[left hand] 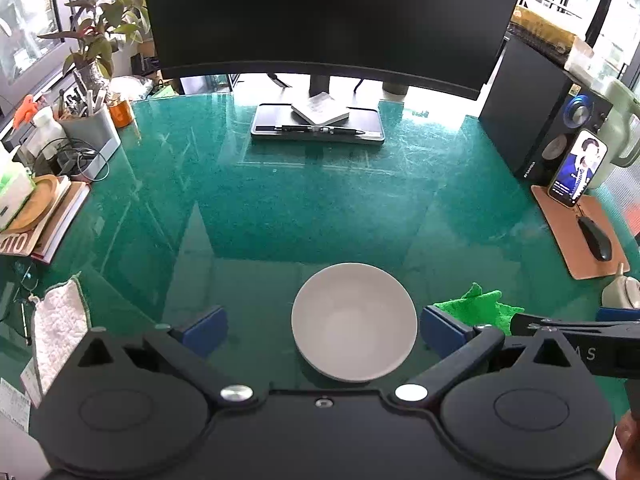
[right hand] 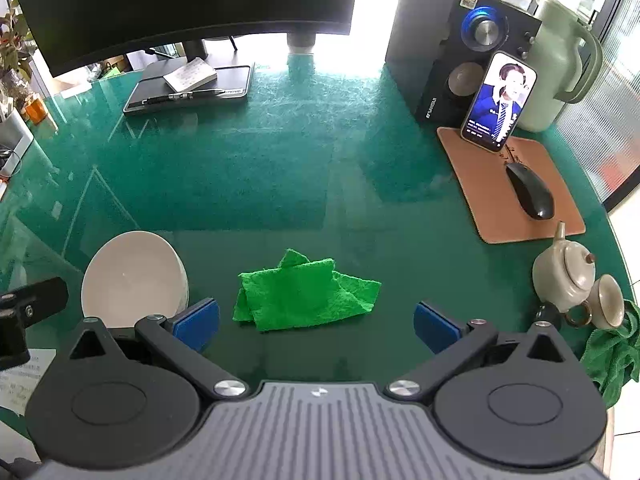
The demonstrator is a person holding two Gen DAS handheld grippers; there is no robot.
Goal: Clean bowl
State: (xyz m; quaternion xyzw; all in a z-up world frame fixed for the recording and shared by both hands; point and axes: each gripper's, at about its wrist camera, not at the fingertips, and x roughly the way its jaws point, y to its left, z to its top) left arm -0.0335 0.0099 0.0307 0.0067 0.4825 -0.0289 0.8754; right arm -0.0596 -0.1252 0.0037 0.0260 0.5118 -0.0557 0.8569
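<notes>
**Bowl and cloth both untouched: cleaning not yet begun**

Green glass-topped bench (left hand: pixel 280 200) fills both views, with a dark monitor (left hand: pixel 320 20) at the back. Taking the white bowl (left hand: pixel 354 322) as the landmark: it stands upright on the bench, and looks empty and dry (no visible dirt, though the glare makes that uncertain). Just to its right lies the crumpled bright green cloth (right hand: pixel 304 292), flat on the bench and apart from the bowl.

The left hand-held gripper (left hand: pixel 322 326) is spread wide with nothing in it, its blue pads either side of the bowl but not touching it. The right hand-held gripper (right hand: pixel 316 322) is likewise wide apart and empty, poised just short of the cloth.

By my judgement nothing is done: cloth to be picked up, bowl steadied, then wiped.

Count: one bowl, one bright green cloth, two grippers; farther right of the bowl, one teapot (right hand: pixel 564 272), one cup (right hand: pixel 606 306), one darker green cloth (right hand: pixel 612 356).
</notes>
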